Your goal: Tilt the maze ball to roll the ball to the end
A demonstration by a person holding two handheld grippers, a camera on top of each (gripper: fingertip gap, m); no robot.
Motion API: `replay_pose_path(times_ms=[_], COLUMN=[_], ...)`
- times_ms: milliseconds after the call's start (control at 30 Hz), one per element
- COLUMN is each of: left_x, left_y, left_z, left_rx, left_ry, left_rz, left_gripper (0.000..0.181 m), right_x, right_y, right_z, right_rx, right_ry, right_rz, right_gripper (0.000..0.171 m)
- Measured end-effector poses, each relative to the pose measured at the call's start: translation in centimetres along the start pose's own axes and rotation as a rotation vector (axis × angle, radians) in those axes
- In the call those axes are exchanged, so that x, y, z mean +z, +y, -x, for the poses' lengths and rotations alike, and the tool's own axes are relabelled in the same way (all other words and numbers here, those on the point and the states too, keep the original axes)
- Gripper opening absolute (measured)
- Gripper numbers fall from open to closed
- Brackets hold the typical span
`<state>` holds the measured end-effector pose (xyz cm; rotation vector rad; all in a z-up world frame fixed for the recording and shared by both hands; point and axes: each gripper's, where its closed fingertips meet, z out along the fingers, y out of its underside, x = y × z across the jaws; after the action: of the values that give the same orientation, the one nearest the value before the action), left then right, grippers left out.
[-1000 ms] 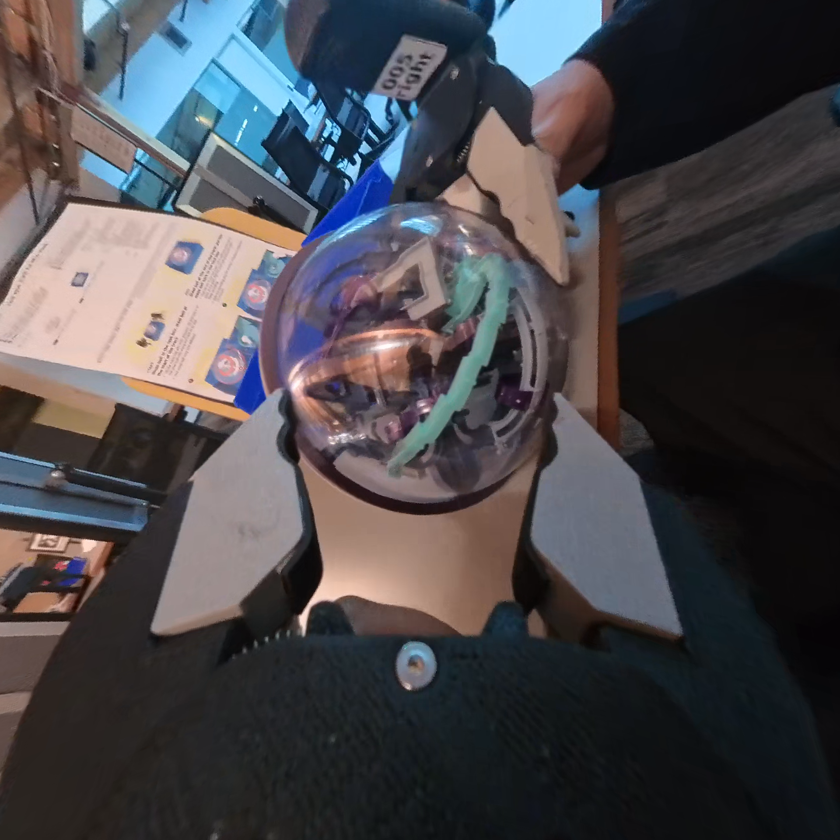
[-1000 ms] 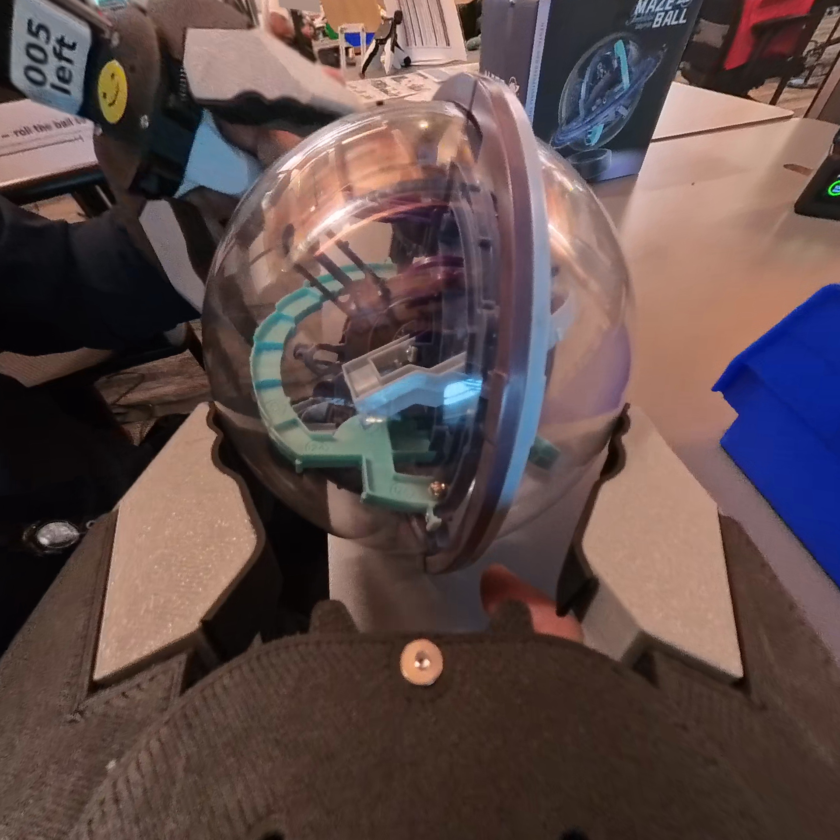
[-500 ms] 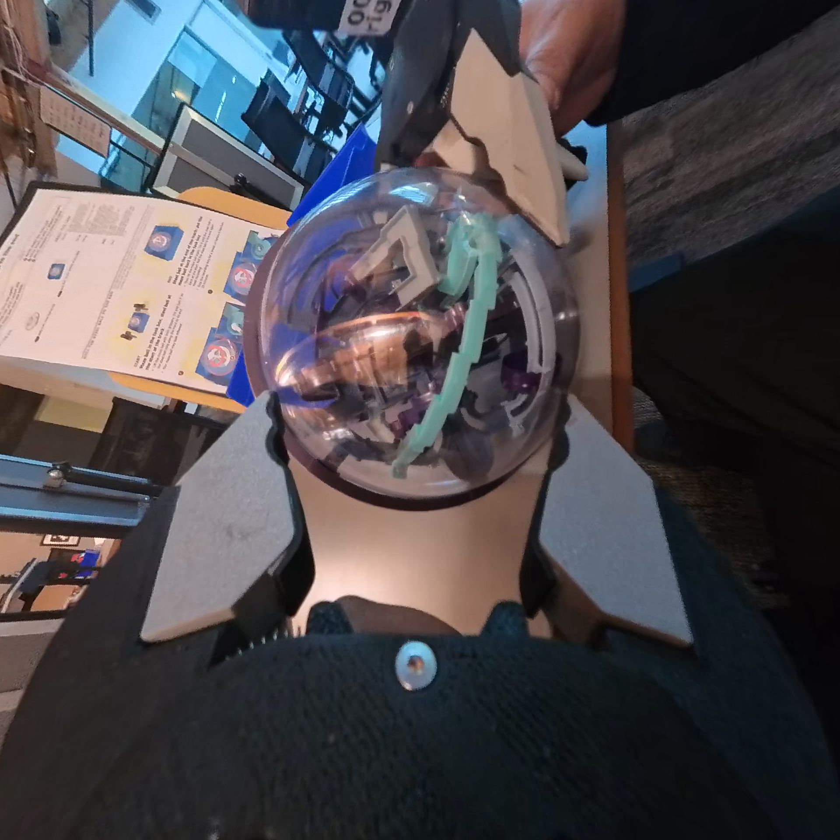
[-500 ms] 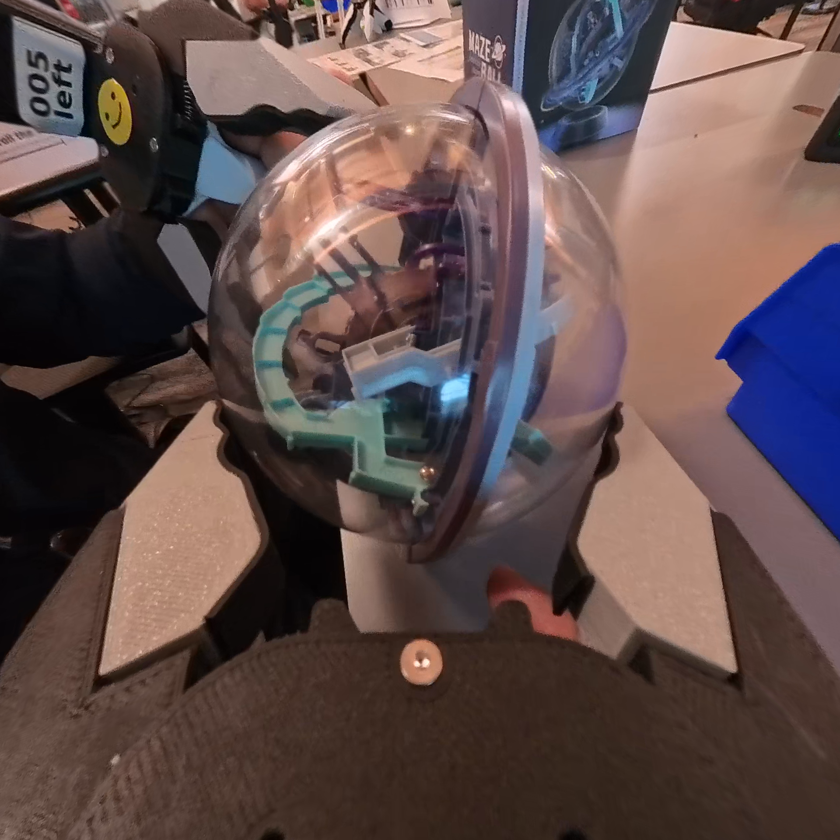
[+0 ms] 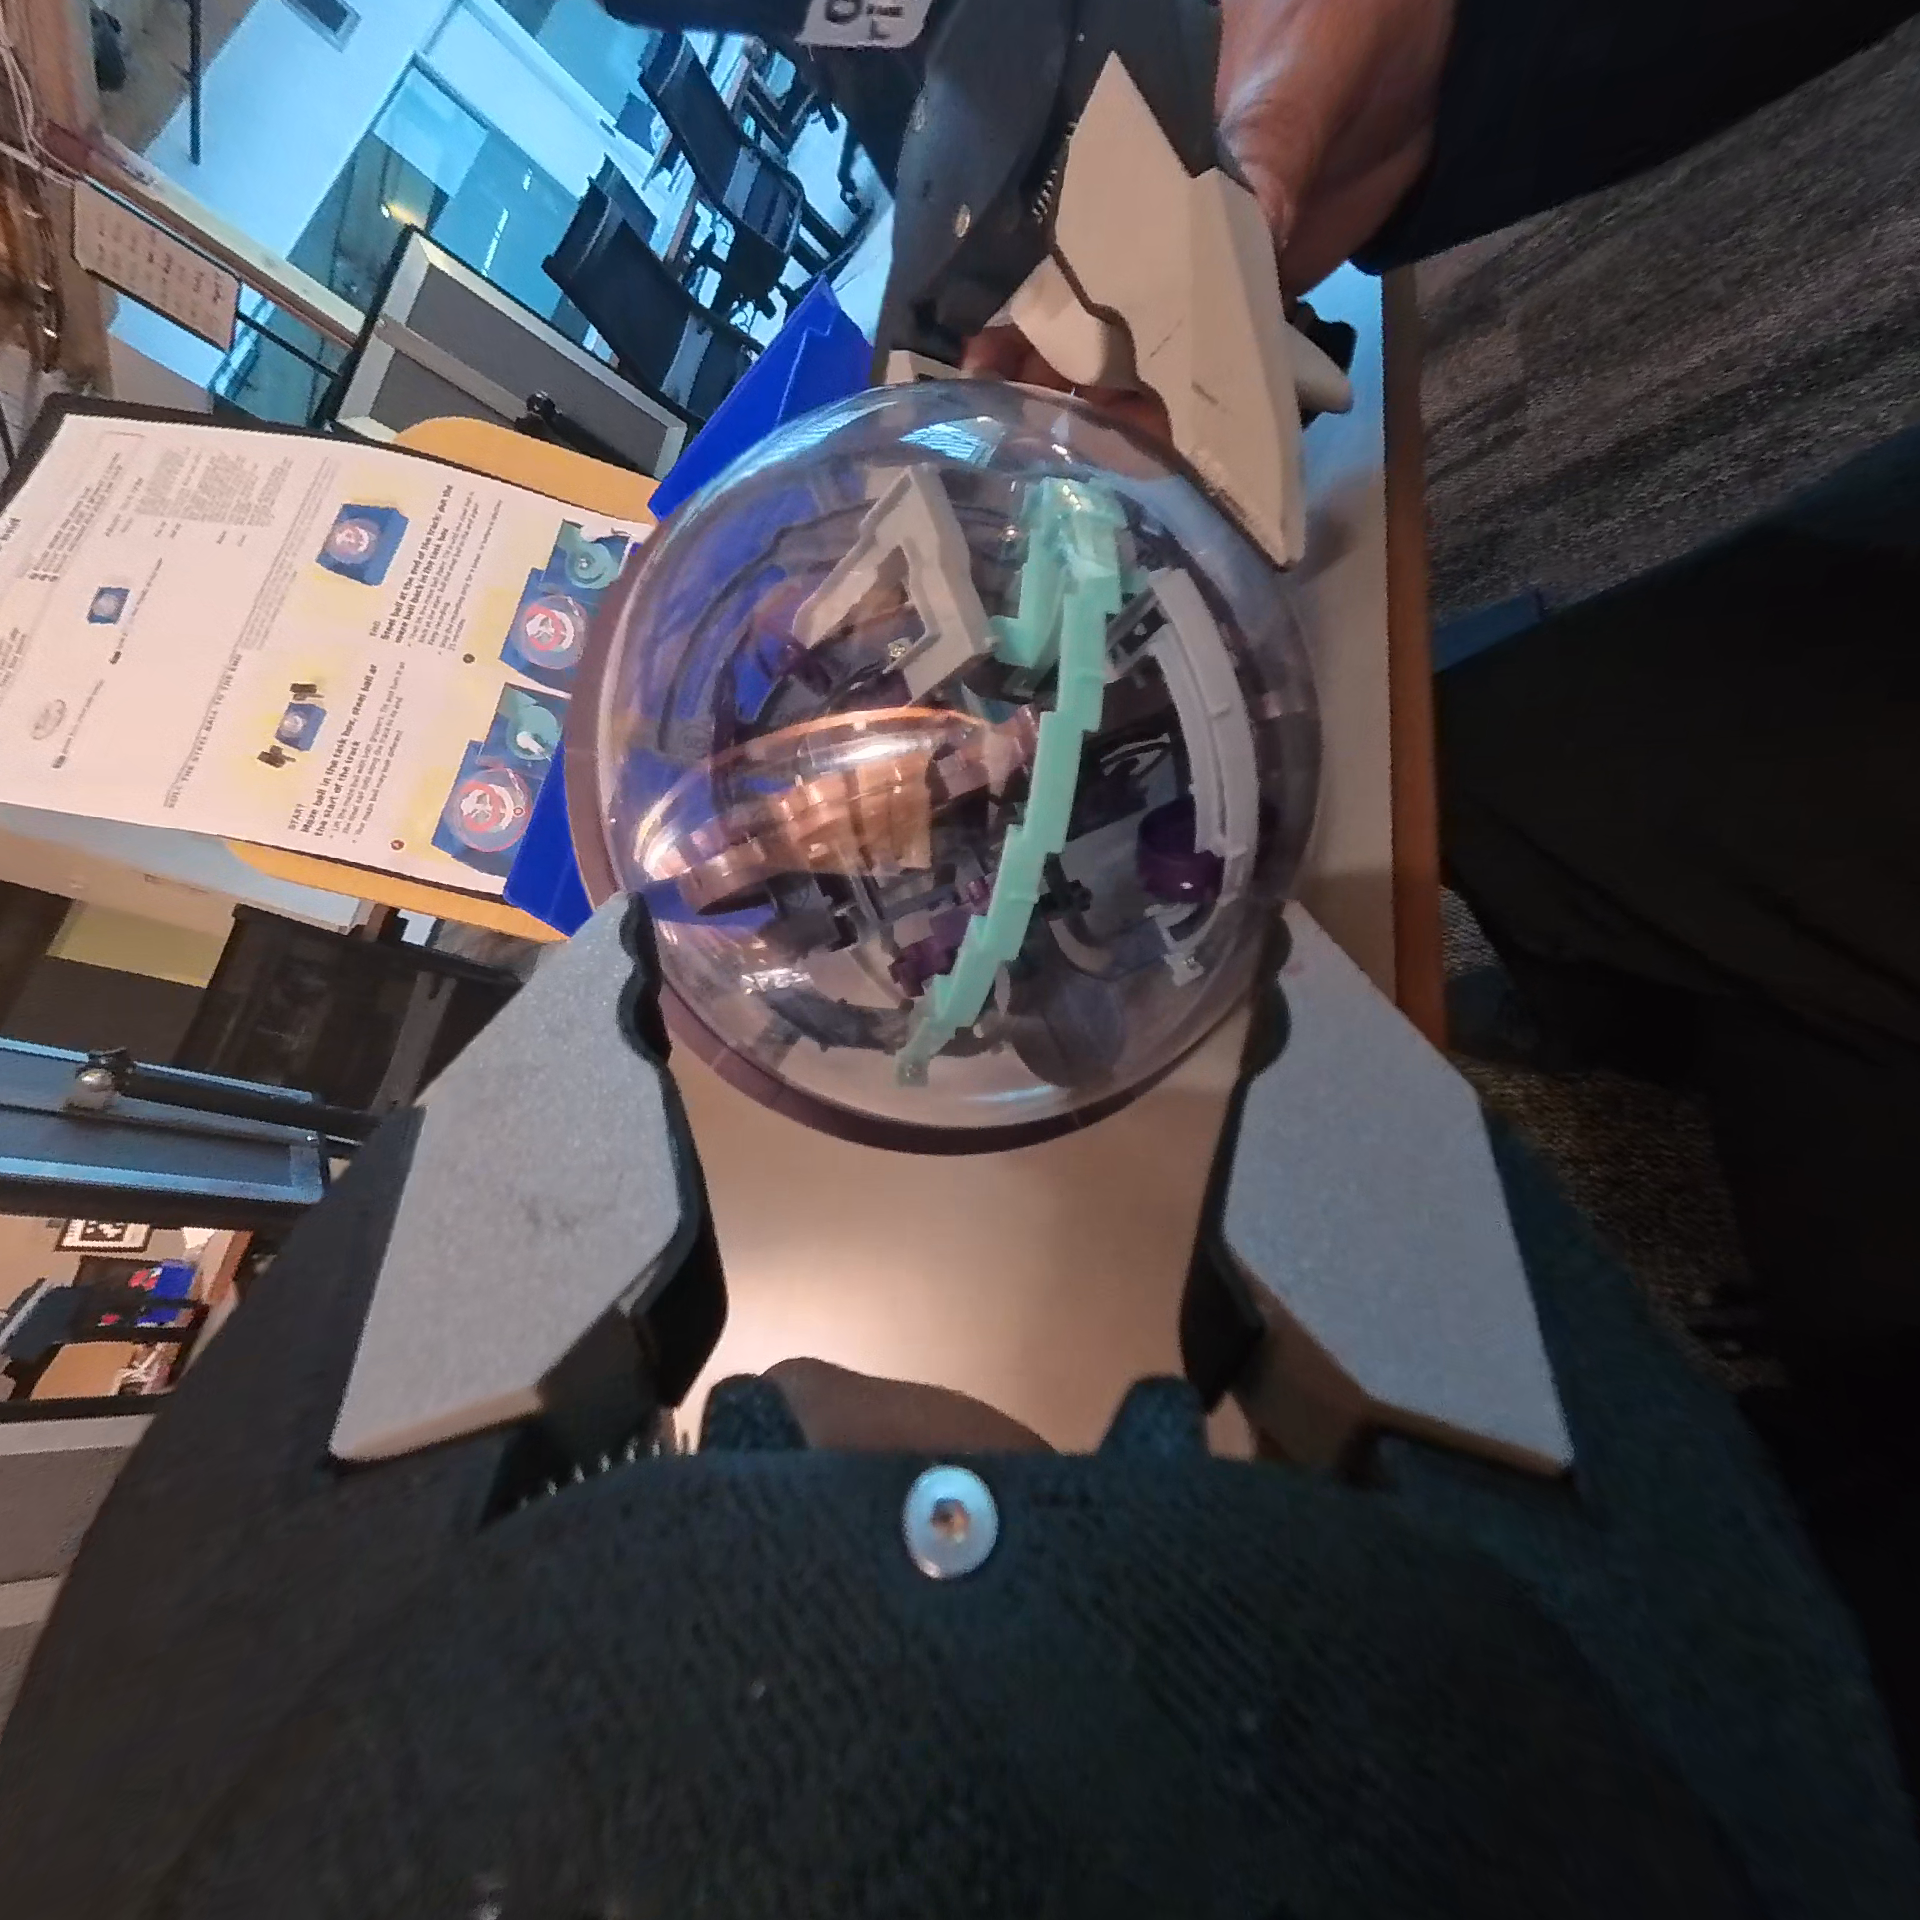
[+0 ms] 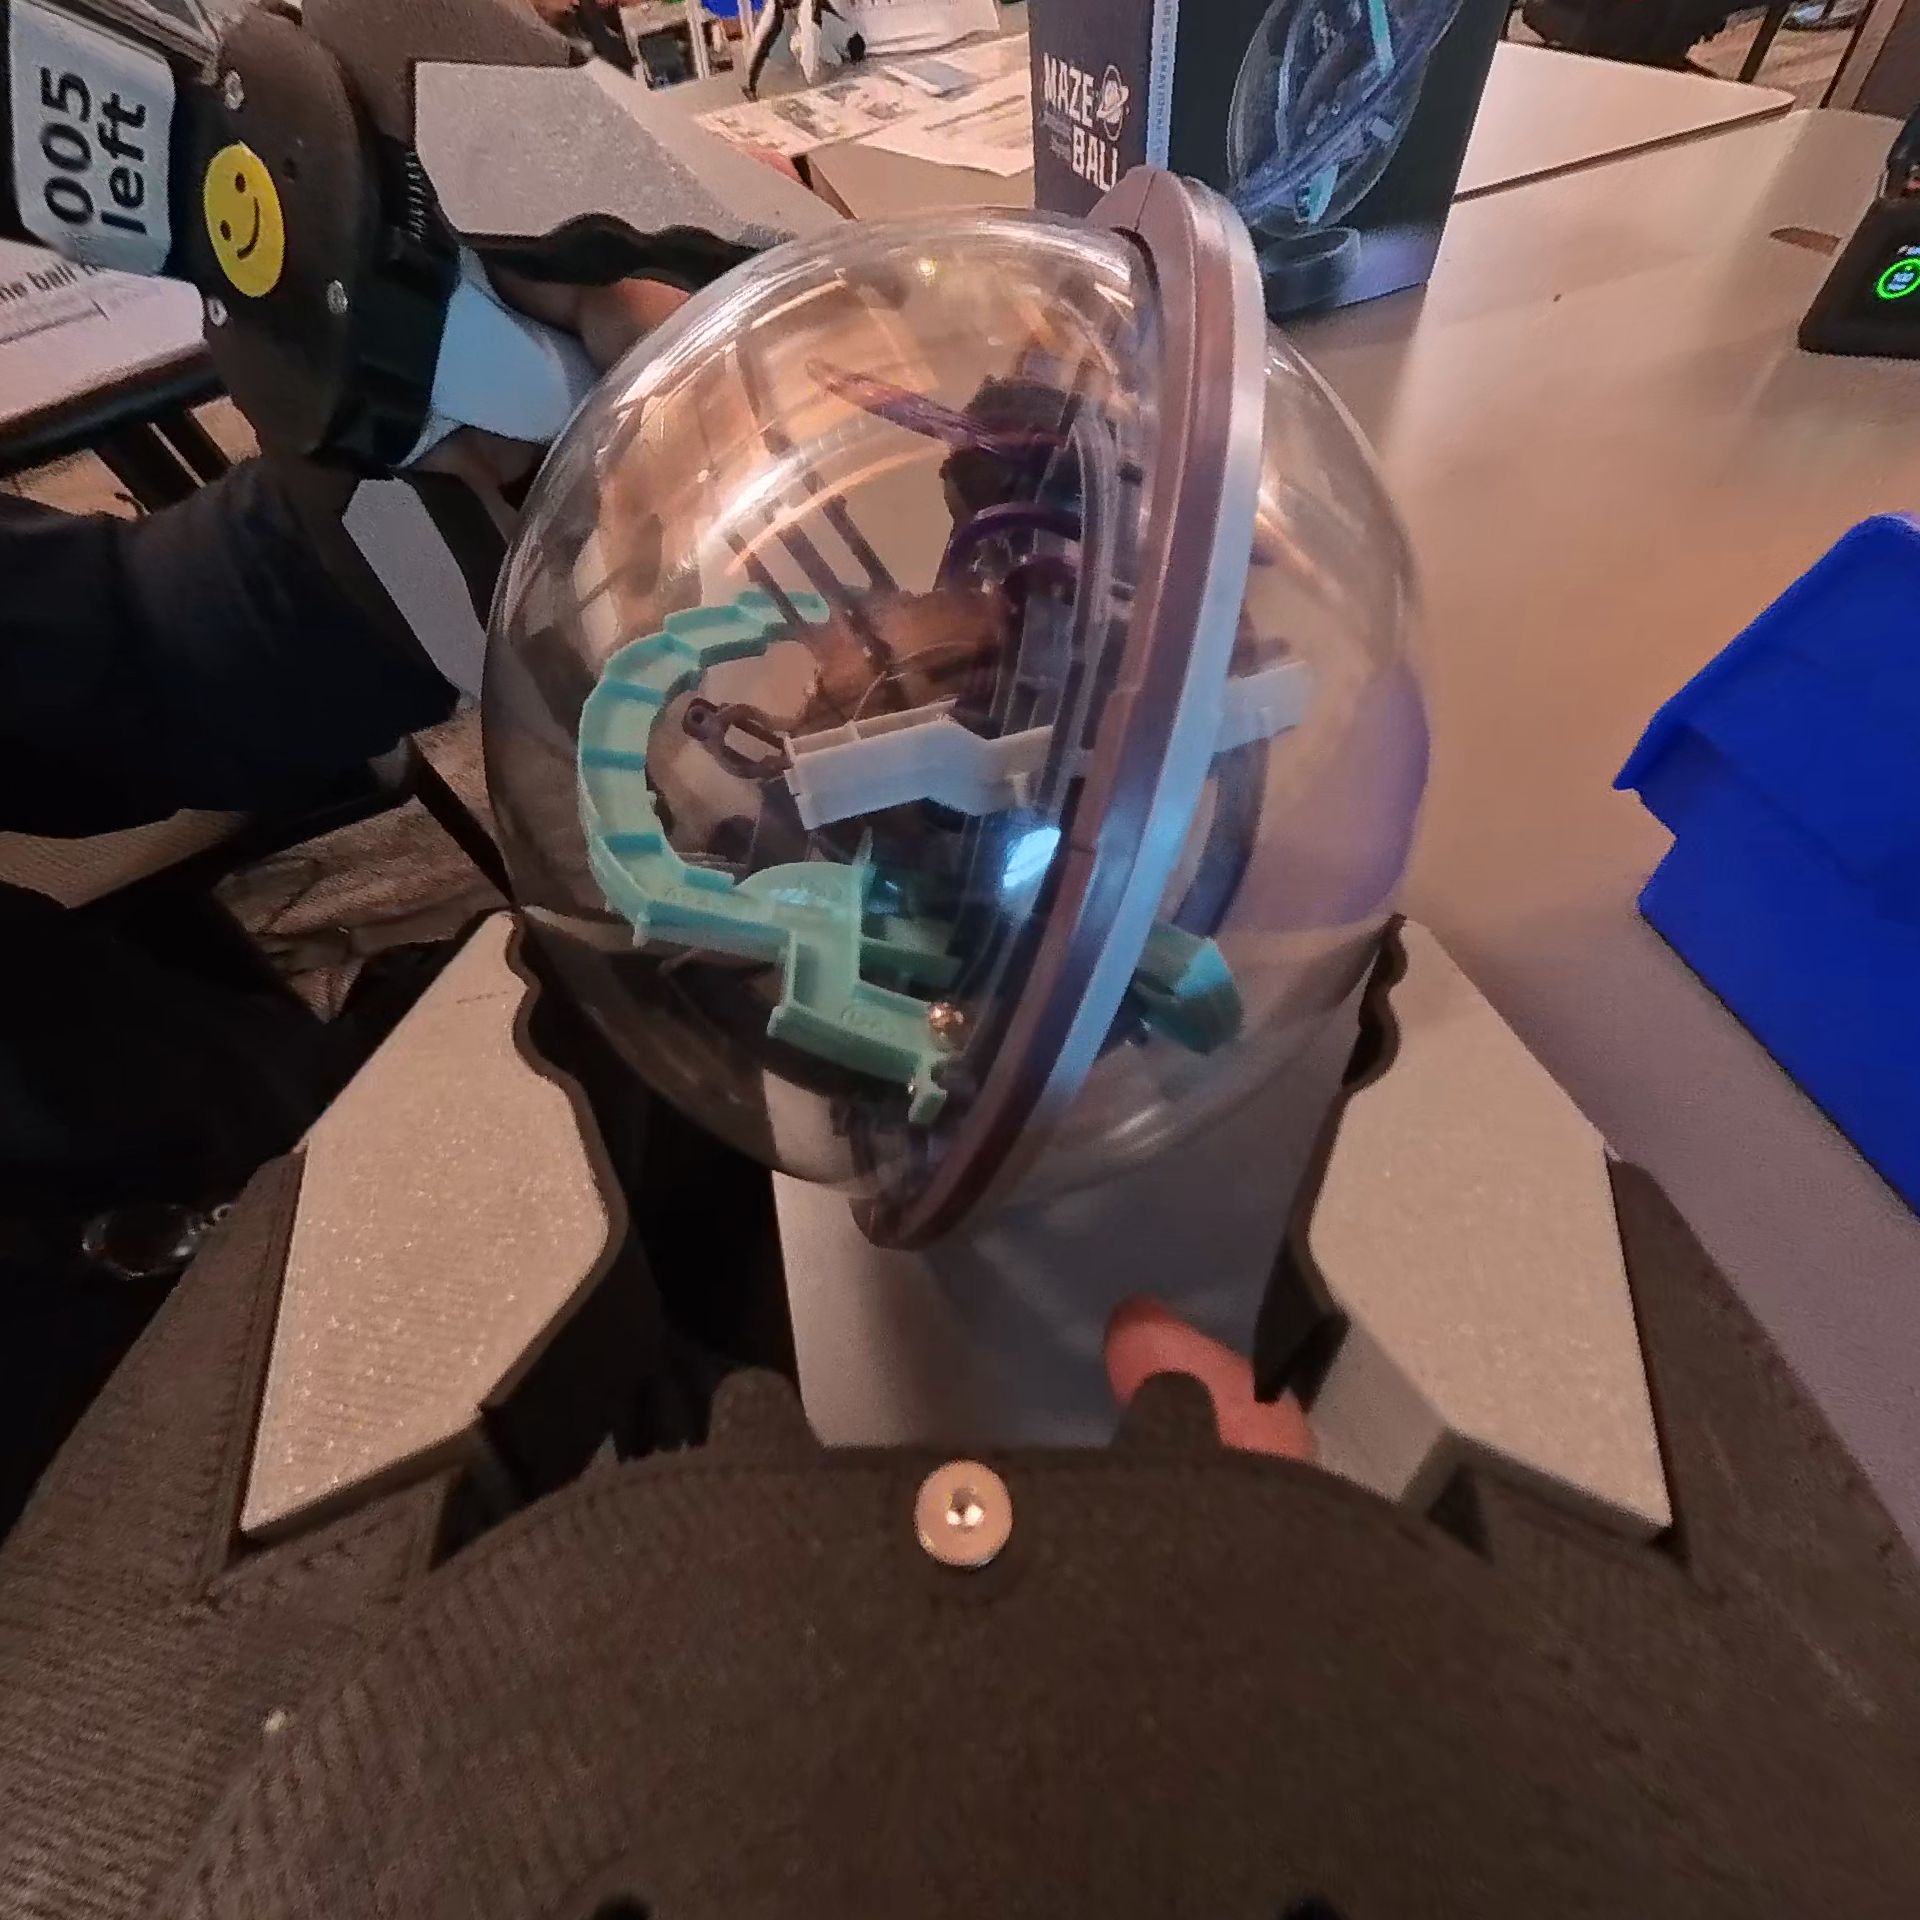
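Note:
The maze ball [image 5: 945, 769] is a clear sphere with teal, grey and purple tracks inside, and both grippers hold it off the table. My left gripper [image 5: 951, 956] is shut on its lower part, one finger on each side. My right gripper [image 6: 956, 935] is shut on it the same way in the right wrist view, where the sphere [image 6: 883, 520] shows a dark seam ring that leans to the right. A small steel ball [image 6: 943, 1020] sits on the teal track [image 6: 623, 769] next to the ring. The right gripper [image 5: 1174, 312] touches the sphere's top in the left wrist view.
A blue bin [image 6: 1787, 790] stands on the pale table [image 6: 1558, 468] at the right. A dark maze ball box [image 6: 1247, 135] and a small device with a green screen [image 6: 1881, 281] stand farther back. A printed instruction sheet [image 5: 260, 644] lies to the left. The table edge [image 5: 1408, 623] runs beside the sphere.
Both grippers have turned the sphere while holding it. Its seam ring leans further over in the right wrist view. The steel ball stays on the teal track by the ring.

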<state>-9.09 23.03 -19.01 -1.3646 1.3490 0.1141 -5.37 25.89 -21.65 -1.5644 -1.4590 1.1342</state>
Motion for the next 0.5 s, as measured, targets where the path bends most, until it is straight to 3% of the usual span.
replay_pose_path(times_ms=[500], left_x=[-0.9], left_y=[-1.8], left_z=[-0.2], left_rx=[-0.055], left_ry=[0.046], left_rz=[-0.082], left_gripper=[0.116], right_x=[1.3], right_y=[0.7], right_z=[1.3], right_rx=[0.070], right_ry=[-0.077], right_rz=[-0.014], right_gripper=[0.148])
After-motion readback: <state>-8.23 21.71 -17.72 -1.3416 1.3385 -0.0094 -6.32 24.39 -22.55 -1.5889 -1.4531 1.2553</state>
